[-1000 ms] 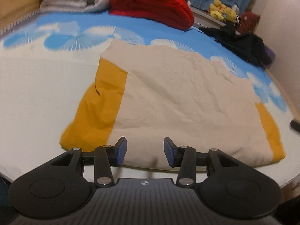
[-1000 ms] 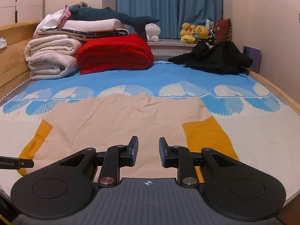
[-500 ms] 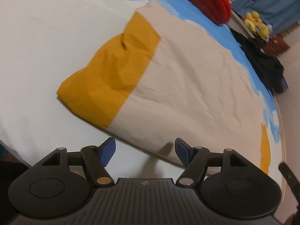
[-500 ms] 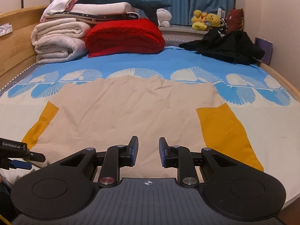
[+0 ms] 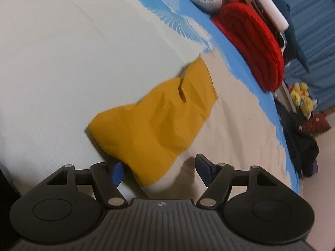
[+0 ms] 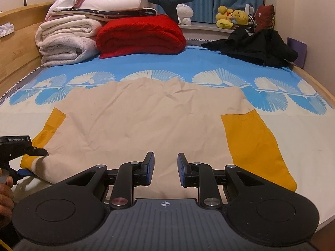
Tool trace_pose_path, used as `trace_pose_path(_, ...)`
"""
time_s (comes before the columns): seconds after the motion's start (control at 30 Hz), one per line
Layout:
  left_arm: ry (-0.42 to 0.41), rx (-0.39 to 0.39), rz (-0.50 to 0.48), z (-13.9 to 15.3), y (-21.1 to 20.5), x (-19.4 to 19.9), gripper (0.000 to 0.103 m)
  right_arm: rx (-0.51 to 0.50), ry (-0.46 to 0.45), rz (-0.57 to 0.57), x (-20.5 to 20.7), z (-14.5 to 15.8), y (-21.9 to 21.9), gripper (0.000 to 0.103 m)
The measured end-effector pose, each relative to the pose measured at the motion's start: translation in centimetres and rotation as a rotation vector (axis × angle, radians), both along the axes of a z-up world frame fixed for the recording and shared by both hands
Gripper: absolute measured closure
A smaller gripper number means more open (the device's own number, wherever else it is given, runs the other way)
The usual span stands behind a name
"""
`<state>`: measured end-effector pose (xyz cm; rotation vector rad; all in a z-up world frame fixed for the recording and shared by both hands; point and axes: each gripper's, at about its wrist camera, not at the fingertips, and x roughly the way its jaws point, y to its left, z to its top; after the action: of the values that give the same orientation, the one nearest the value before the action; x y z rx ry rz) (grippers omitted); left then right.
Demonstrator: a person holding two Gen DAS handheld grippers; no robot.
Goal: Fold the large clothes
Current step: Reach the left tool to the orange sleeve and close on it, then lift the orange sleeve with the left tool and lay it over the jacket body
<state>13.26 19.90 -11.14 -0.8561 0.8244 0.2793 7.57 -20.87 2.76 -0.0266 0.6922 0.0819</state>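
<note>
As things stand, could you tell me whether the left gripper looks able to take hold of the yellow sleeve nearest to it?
Probably yes. The left gripper is open, and the corner of the yellow sleeve already lies between its jaws on the bed, with nothing in the way.

Your left gripper [image 5: 160, 170] and right gripper [image 6: 165, 172] share one build: matte black linkages, silver pivot screws, blue finger pads [image 6: 151, 168], ribbed grey housing; white "GenRobot.AI" lettering marks the left unit's side.
</note>
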Motion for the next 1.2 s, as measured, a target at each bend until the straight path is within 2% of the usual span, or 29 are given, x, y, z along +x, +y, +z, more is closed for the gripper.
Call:
trace_pose_path(0.17,-0.032,-0.019,0.057,-0.3,0.5,0.4,0.033,-0.009,0.003,0.004,0.1,-0.2,0.3,0.078)
trace_pose_path(0.2,-0.036,-0.023,0.065,-0.4,0.6,0.6,0.040,-0.008,0.004,0.005,0.1,-0.3,0.3,0.078)
trace_pose_path(0.23,-0.035,-0.026,0.069,-0.5,0.7,0.7,0.056,-0.005,0.006,0.007,0.1,-0.3,0.4,0.078)
trace_pose_path(0.3,-0.038,-0.045,0.065,-0.7,1.0,0.8,0.077,0.008,0.005,0.012,0.1,-0.4,0.5,0.078)
trace_pose_path(0.33,-0.051,-0.053,0.061,-0.5,1.1,0.7,0.084,0.017,0.003,0.017,0.0,-0.4,0.6,0.078)
trace_pose_path(0.4,-0.086,-0.046,0.038,0.6,1.0,0.6,0.089,0.033,0.000,0.024,0.0,-0.2,0.8,0.078)
trace_pose_path(0.6,-0.166,0.019,-0.102,6.8,1.8,0.6,0.096,0.096,0.009,0.029,0.8,-0.4,2.6,0.078)
trace_pose_path(0.83,-0.201,0.247,-0.303,14.1,3.5,-1.7,0.098,0.157,0.033,0.052,1.6,-0.7,5.7,0.078)
trace_pose_path(0.93,-0.231,0.292,-0.346,14.8,4.7,-2.9,0.098,0.195,0.040,0.086,1.7,-0.7,7.3,0.078)
trace_pose_path(1.0,-0.247,0.305,-0.354,14.1,5.1,-3.5,0.098,0.241,0.072,0.109,2.0,-1.0,8.2,0.078)
trace_pose_path(1.1,-0.191,0.246,-0.312,12.6,5.6,-3.3,0.098,0.308,0.207,0.159,3.3,-2.9,9.7,0.078)
trace_pose_path(1.2,-0.176,0.251,-0.283,12.1,5.4,-2.7,0.098,0.154,0.332,0.134,4.8,-6.4,11.7,0.083)
